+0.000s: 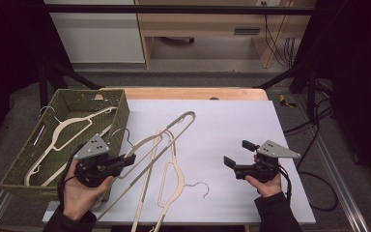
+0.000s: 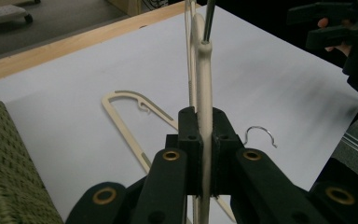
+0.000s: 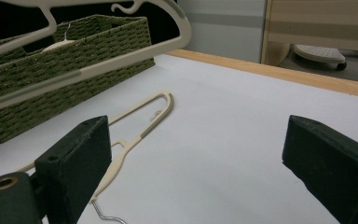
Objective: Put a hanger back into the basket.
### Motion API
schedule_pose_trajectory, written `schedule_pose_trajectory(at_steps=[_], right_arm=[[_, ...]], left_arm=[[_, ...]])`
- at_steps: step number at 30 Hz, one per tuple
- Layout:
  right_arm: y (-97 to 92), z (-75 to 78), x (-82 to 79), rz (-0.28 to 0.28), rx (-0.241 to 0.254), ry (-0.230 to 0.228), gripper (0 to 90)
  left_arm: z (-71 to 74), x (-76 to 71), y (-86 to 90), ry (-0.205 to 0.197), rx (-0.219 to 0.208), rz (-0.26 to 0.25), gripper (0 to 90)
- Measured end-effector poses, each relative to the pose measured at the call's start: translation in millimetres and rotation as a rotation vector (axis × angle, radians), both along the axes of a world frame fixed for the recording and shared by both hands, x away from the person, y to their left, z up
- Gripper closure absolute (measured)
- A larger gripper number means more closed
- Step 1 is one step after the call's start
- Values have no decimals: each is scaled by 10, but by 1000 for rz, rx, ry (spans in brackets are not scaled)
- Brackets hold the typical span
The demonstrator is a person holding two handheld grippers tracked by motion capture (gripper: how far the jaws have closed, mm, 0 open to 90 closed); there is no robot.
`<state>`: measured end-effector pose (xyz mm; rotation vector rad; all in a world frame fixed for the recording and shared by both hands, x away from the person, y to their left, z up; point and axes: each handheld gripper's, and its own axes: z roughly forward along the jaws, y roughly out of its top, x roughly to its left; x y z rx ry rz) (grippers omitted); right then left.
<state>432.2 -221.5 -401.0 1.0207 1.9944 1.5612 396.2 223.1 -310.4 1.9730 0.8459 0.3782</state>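
Observation:
My left gripper [image 1: 128, 161] is shut on a cream plastic hanger [image 1: 191, 116] near its neck and holds it tilted above the white table sheet [image 1: 232, 121]. In the left gripper view the black jaws clamp the hanger's [image 2: 204, 107] stem edge-on. A second cream hanger [image 1: 174, 169] with a metal hook lies flat on the sheet beneath it, also seen in the left gripper view [image 2: 129, 122]. My right gripper [image 1: 235, 153] hovers at the right side of the sheet, open, with nothing between its jaws [image 3: 196, 154]. The raised hanger [image 3: 98, 65] crosses the top of the right gripper view.
A green woven basket [image 1: 121, 118] stands at the table's left edge with another cream hanger [image 1: 72, 126] inside. A wooden table edge [image 1: 193, 93] runs along the far side. Black frame bars stand at both sides.

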Motion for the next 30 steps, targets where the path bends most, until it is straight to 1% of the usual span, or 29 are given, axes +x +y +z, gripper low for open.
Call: schedule_pose_trajectory(at_steps=[2, 4, 6, 8, 12, 14, 17, 18, 21, 22, 23, 25, 26, 30], right_arm=[[-8, 2, 0, 0, 1, 1, 82], [-13, 2, 2, -4, 1, -3, 79], [-18, 2, 0, -6, 0, -2, 76], [-23, 4, 1, -8, 1, 1, 74], [-26, 6, 1, -7, -1, 3, 66], [-25, 6, 1, -7, -3, 4, 64], [-28, 5, 1, -2, -7, 1, 61], [-26, 6, 1, -6, -4, 2, 60], [-29, 5, 2, -2, -8, 0, 60], [-28, 6, 2, -3, -8, 0, 60], [-28, 6, 2, -3, -8, 0, 60], [-29, 4, 3, -6, -10, 0, 63], [-28, 3, 5, -8, -9, -1, 63], [-21, 1, 7, -6, -8, -4, 62]], left_arm=[[81, 22, 39, -8, 1, -14, 855], [173, 61, 102, -7, 5, -31, 855], [263, 94, 171, -7, 3, -32, 855], [354, 118, 240, -22, 15, -35, 855], [534, 163, 380, -33, 24, -46, 855], [621, 196, 456, -43, 33, -45, 855], [736, 267, 593, -58, 47, -27, 855], [757, 290, 629, -56, 44, -23, 855], [812, 382, 755, -54, 62, -3, 855], [822, 411, 789, -57, 82, 8, 855], [827, 443, 826, -50, 93, 19, 855], [828, 509, 899, -40, 113, 32, 855], [824, 547, 942, -31, 114, 33, 855], [778, 666, 1068, -26, 128, 29, 855]])
